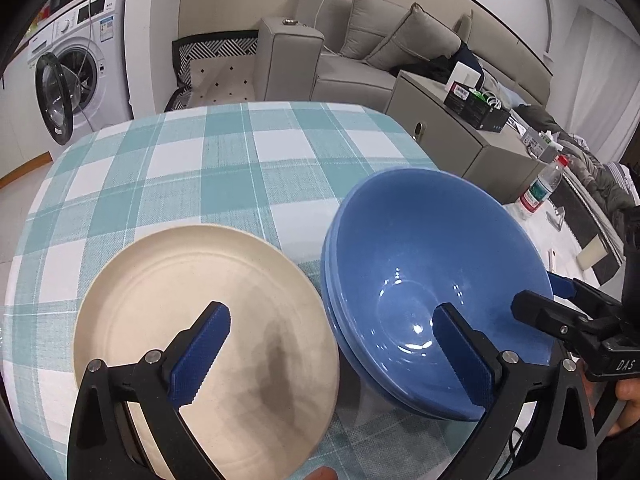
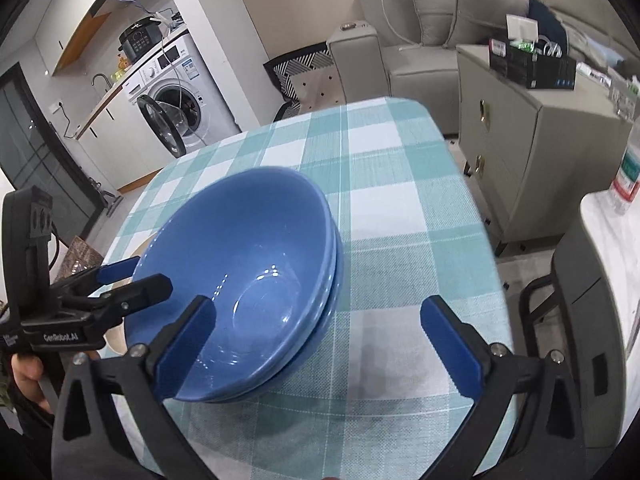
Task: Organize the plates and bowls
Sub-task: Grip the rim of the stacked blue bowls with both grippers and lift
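Observation:
Two blue bowls [image 1: 424, 280] sit nested on the checked table, one inside the other; they also show in the right wrist view [image 2: 248, 272]. A cream plate [image 1: 200, 344] lies flat just left of them. My left gripper [image 1: 340, 356] is open and empty, hovering over the gap between plate and bowls. My right gripper [image 2: 320, 344] is open and empty, above the bowls' right side and the cloth. The right gripper also shows at the bowls' right rim in the left wrist view [image 1: 560, 304]. The left gripper shows at their left rim in the right wrist view [image 2: 128, 276].
The teal-and-white checked tablecloth [image 1: 224, 168] covers the table. A grey cabinet [image 2: 532, 140] stands beyond the table's right edge. A water bottle [image 1: 540, 186] stands on a white counter at the right. A dark chair [image 2: 576, 300] is at the right.

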Demonstrator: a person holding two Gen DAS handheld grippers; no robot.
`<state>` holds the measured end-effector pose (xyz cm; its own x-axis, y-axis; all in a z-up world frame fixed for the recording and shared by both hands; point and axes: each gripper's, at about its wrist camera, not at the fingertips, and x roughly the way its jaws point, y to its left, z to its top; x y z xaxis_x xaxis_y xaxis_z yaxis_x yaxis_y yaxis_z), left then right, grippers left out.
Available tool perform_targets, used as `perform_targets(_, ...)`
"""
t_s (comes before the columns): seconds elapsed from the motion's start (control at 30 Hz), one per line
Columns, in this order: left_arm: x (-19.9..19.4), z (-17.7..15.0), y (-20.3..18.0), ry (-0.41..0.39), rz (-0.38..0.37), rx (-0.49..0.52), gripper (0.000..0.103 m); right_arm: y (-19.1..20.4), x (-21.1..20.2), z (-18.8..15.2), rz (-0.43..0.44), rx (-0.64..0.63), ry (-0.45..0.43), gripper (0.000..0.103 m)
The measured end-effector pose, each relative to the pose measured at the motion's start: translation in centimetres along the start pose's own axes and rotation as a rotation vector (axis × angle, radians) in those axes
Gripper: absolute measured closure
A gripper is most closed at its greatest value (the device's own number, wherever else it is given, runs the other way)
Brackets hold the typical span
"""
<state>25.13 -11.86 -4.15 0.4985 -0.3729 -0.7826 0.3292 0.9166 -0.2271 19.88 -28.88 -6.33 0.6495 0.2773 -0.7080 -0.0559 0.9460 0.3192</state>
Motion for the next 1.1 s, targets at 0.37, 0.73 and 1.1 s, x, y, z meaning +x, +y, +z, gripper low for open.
perform_targets(0.37, 0.4, 0.0, -0.2, 0.024, -0.052, 0.001, 0.014, 0.7, 1.3, 0.0, 0.04, -0.011, 0.032, 0.026)
perform_targets(0.73, 0.4, -0.7, -1.7, 0.038, -0.065, 0.049, 0.056, 1.7, 1.3, -0.3, 0.014, -0.052, 0.027, 0.054)
perform_targets(1.1, 0.0, -0.9, -2.6, 0.014, -0.007, 0.079, 0.057, 2.0, 1.0, -0.7, -0.029, -0.083, 0.018, 0.059)
